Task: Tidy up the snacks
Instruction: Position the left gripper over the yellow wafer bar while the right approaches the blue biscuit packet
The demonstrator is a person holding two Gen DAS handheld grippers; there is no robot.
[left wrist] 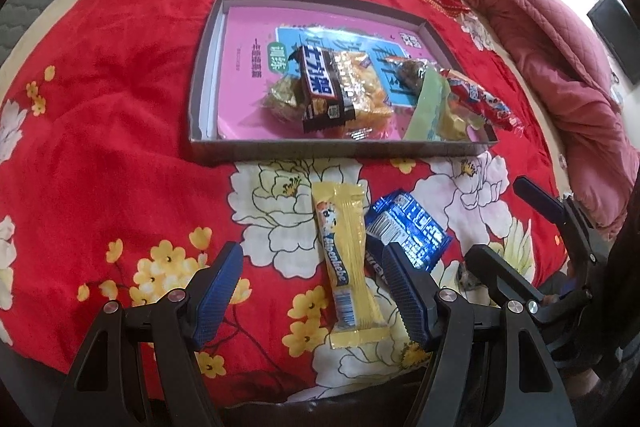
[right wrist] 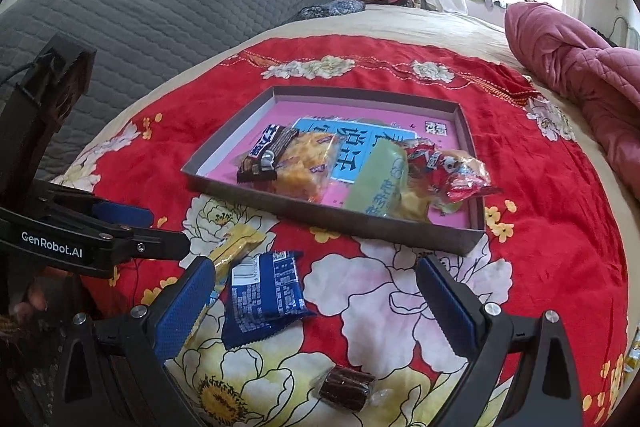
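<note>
Hovering over a red floral cloth, the left gripper was held spread around a yellow candy bar. The right gripper was spread, empty, above a blue packet.

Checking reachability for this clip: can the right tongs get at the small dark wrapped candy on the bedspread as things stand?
Probably yes. The right tongs stand open, and the dark candy lies alone on the bedspread just below them, apart from the blue packet.
</note>
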